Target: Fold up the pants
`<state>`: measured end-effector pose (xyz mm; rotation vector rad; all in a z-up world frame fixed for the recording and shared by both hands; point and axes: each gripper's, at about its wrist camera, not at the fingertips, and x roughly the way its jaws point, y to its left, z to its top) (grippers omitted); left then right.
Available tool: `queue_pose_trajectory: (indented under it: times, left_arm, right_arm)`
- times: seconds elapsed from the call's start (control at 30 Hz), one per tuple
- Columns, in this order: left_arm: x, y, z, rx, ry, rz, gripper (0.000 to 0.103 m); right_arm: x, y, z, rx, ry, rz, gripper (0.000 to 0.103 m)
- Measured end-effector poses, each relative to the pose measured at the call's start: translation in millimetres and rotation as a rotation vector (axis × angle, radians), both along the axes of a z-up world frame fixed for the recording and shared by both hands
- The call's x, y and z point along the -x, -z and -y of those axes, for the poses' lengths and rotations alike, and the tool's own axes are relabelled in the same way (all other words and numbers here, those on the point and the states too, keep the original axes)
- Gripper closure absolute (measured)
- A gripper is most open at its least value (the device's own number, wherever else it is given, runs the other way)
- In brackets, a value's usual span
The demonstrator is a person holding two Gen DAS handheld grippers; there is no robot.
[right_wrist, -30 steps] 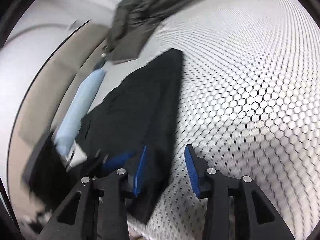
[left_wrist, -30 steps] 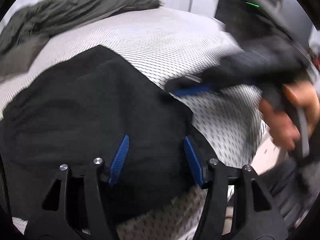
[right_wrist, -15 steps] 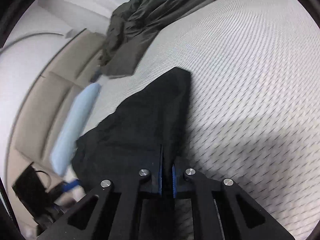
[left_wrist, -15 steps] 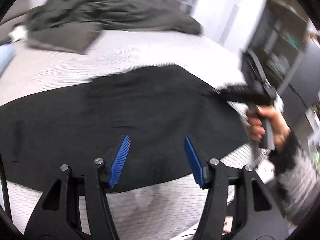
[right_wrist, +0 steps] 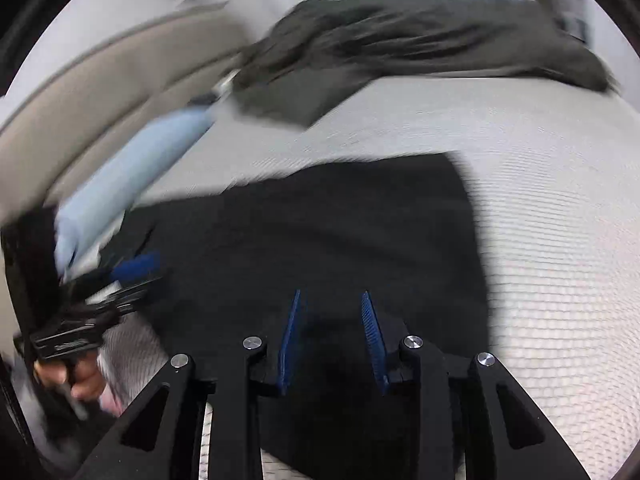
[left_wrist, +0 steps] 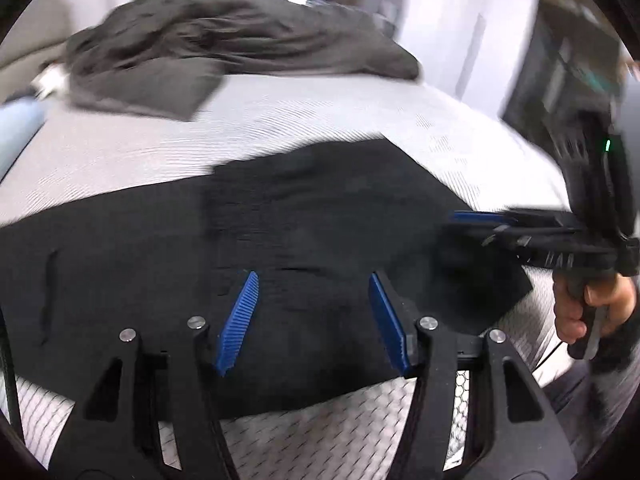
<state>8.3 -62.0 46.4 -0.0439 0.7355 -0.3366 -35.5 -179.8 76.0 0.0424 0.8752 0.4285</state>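
Since half a second ago right gripper (right_wrist: pixel 332 340) let go of the hem; its jaws are opening, cloth beneath but not pinched. Left gripper (left_wrist: pixel 312 316) hovers half open, empty. Black pants (left_wrist: pixel 280 248) lie flat on mattress (left_wrist: pixel 320 120), long axis left-right, both grippers above near edge, right one nearer the end.

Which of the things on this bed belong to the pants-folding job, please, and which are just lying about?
Job: black pants, left gripper, right gripper.
Lying about: grey blanket, grey pillow, light blue roll.
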Motion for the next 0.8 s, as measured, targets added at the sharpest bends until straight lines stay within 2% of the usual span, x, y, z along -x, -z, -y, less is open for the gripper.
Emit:
queue_pose_trajectory:
  times: [0.07, 0.1, 0.17, 0.23, 0.33, 0.43, 0.5, 0.57, 0.63, 0.7, 0.8]
  left_arm:
    - [-12, 17, 20, -0.072, 0.036, -0.043, 0.049]
    - [-15, 27, 25, -0.126, 0.048, -0.073, 0.049]
    - [-7, 31, 25, -0.177, 0.094, -0.074, 0.049]
    - [0, 28, 16, -0.165, 0.104, -0.093, 0.049]
    - [10, 23, -2, -0.101, 0.095, -0.11, 0.049]
    - [9, 6, -5, -0.062, 0.07, -0.092, 0.049]
    - [2, -12, -5, -0.018, 0.051, -0.04, 0.049]
    - [-11, -19, 6, -0.032, 0.035, -0.027, 0.049]
    - [-27, -14, 19, -0.059, 0.036, -0.056, 0.049]
    - [-43, 7, 26, -0.101, 0.014, -0.127, 0.049]
    - [-40, 15, 19, -0.104, 0.058, -0.115, 0.049]
  right_arm:
    - [1, 22, -31, 0.09, -0.073, -0.028, 0.071]
    - [3, 31, -36, 0.119, -0.081, -0.035, 0.071]
    - [8, 45, -35, 0.186, -0.11, -0.031, 0.071]
    - [13, 45, -20, 0.207, -0.082, -0.031, 0.071]
    - [21, 41, 22, 0.25, 0.028, -0.035, 0.071]
    - [24, 31, 55, 0.196, 0.053, -0.035, 0.07]
    - [21, 19, 51, 0.154, 0.068, 0.0, 0.069]
    - [13, 14, 31, 0.131, 0.051, 0.031, 0.068]
    - [0, 18, 11, 0.104, 0.024, 0.032, 0.068]
    - [-7, 28, -7, 0.094, 0.005, -0.003, 0.068]
    - [-24, 46, -23, 0.225, -0.03, -0.002, 0.068]
